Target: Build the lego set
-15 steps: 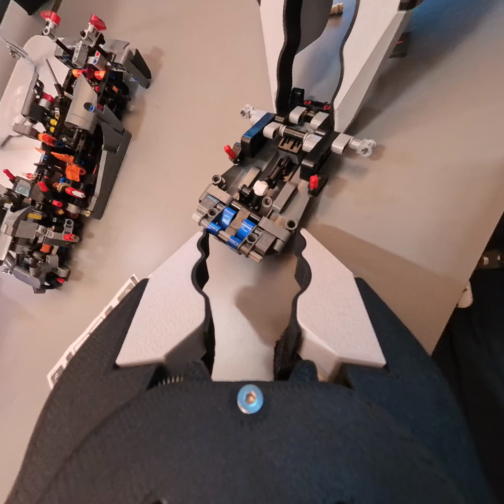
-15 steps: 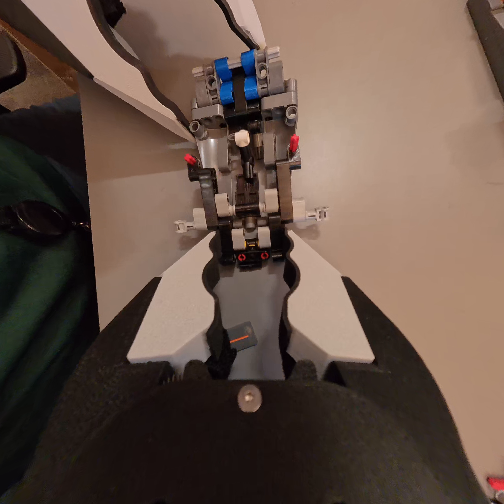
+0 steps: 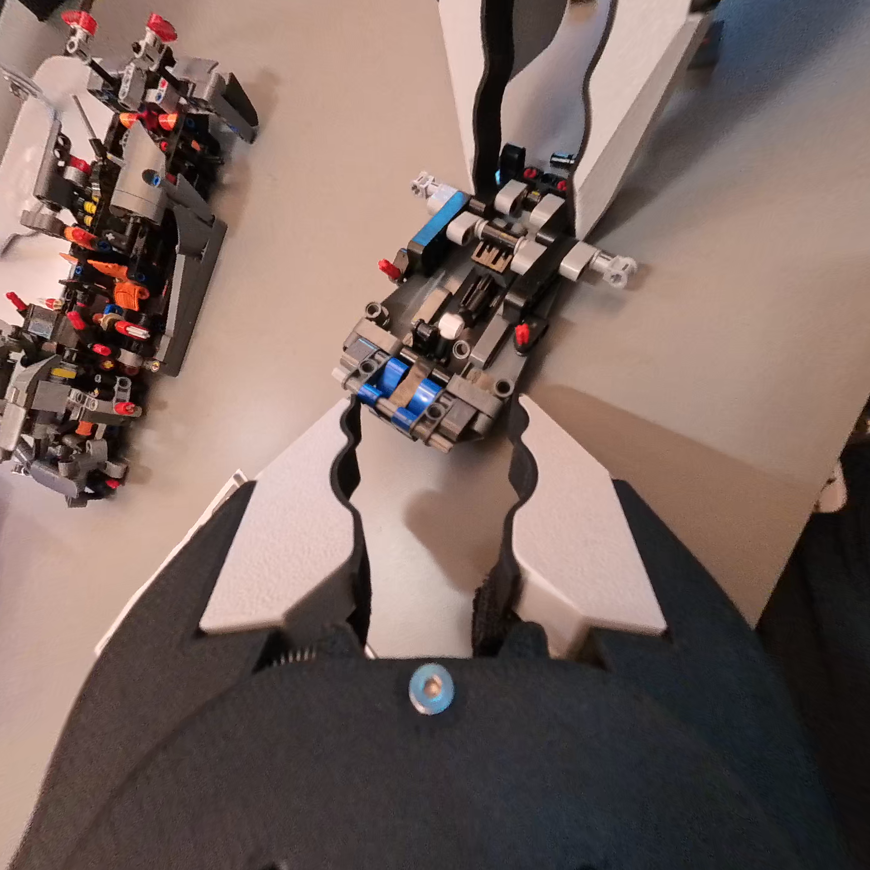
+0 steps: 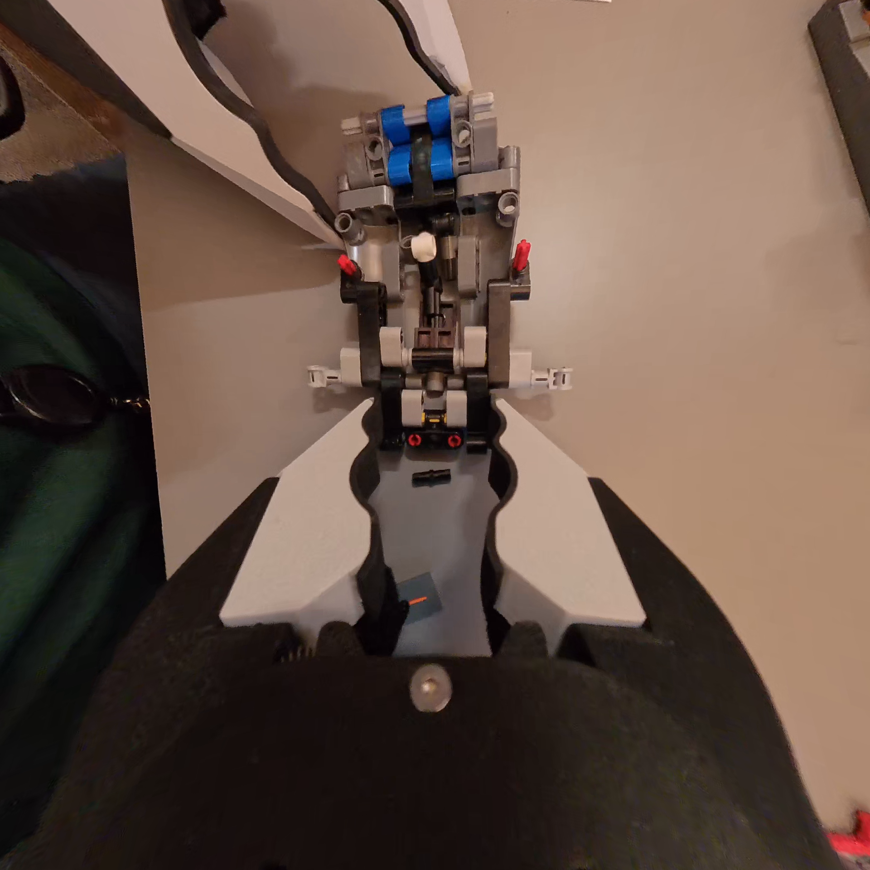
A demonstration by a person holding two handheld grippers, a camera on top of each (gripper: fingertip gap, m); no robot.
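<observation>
A small Lego sub-assembly (image 3: 452,310), grey and black with blue parts at one end, lies on the tan table (image 3: 706,329). My left gripper (image 3: 433,407) is open, and its fingertips straddle the blue end. My right gripper (image 4: 433,405) is shut on the black end of the sub-assembly (image 4: 430,282). It enters the left wrist view from the top (image 3: 529,188). One of my left gripper's fingers (image 4: 263,141) touches the grey side near the blue end. A small black pin (image 4: 430,476) lies on the table between the right fingers.
A larger, partly built Lego model (image 3: 108,263) with red and orange parts lies at the left. The table edge (image 3: 706,461) runs close on the right. A small grey tile (image 4: 419,600) lies between the right finger bases. Green cloth (image 4: 61,518) hangs beyond the table edge. The grippers' ends are close to 9 cm from one another.
A small black pin now shows on the table between the right fingers, where none showed before. Both grippers and the sub-assembly have barely moved.
</observation>
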